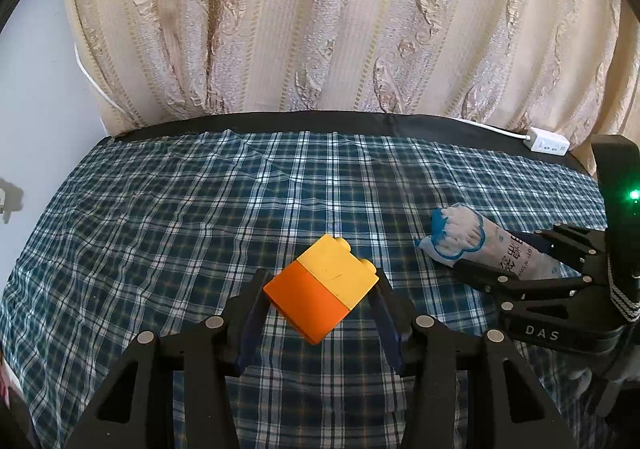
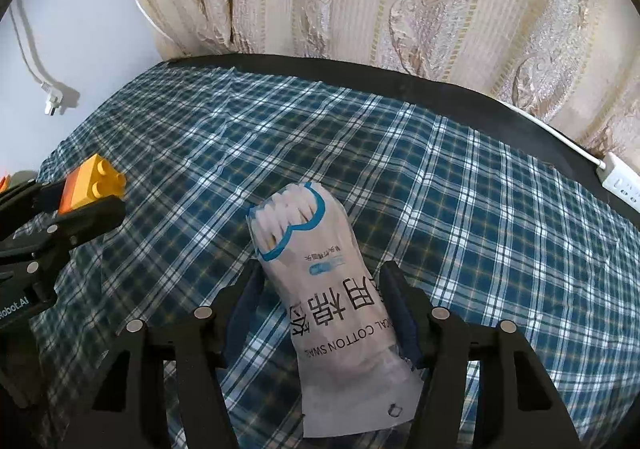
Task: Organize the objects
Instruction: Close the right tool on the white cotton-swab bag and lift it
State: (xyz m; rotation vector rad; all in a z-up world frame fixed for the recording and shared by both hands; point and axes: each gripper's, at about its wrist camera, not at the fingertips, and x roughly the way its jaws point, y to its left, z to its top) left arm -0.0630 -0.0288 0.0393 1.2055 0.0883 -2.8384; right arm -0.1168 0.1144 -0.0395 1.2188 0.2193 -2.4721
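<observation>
The orange-and-yellow block stack (image 1: 322,287) is clamped, tilted, between the narrowly set jaws of the left gripper (image 1: 320,305) above the plaid cloth (image 1: 180,217), while the cotton swab pack (image 2: 332,289) lies lengthwise between the half-open jaws of the right gripper (image 2: 326,313), contact unclear.

- Both views evenly lit, soft daylight through curtain (image 1: 320,21) at top of frame.
- Fisheye bending strong at edges; black vignette in corners.
- Plug (image 2: 54,105) throws a shadow on the wall, left of frame.
- Green LED (image 1: 634,194) flares, right edge.
- Centre sharp; slight blur at lower edge.
</observation>
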